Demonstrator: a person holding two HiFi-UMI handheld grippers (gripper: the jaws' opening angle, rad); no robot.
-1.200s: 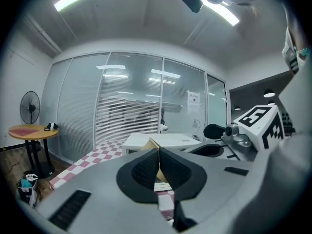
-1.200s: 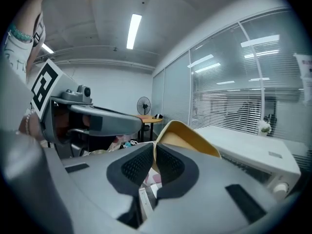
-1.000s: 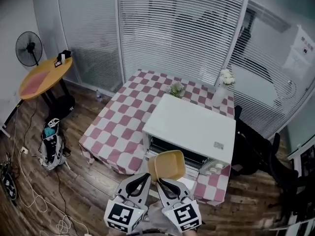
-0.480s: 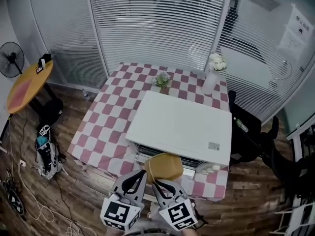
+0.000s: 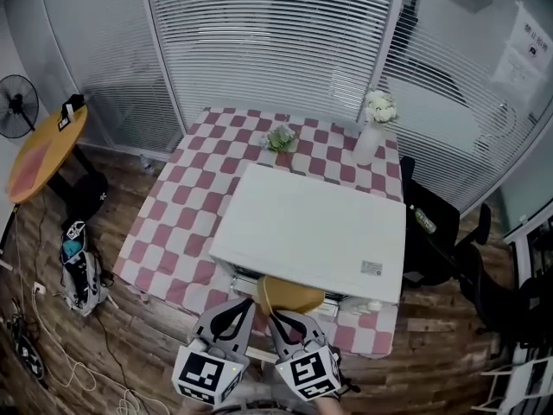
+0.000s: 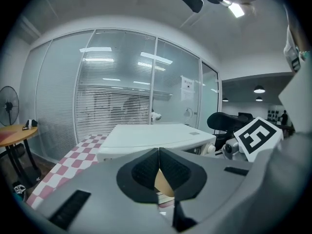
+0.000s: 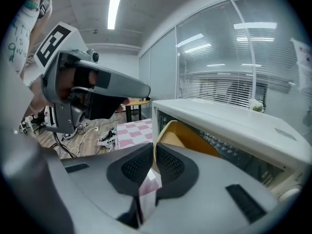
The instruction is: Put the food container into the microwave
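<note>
Yellow food container [image 5: 289,294] held at the open front of the white microwave [image 5: 311,232].
Both tongs are clenched on its near rim: the left gripper [image 5: 248,308] on the left part, the right gripper [image 5: 282,318] just beside it. Two holds on one edge likely keep it level while its far side enters the cavity. The microwave sits at the near right edge of the checked tablecloth [image 5: 186,214], its opening facing the person. By my judgement, the container is not yet set down inside.
</note>
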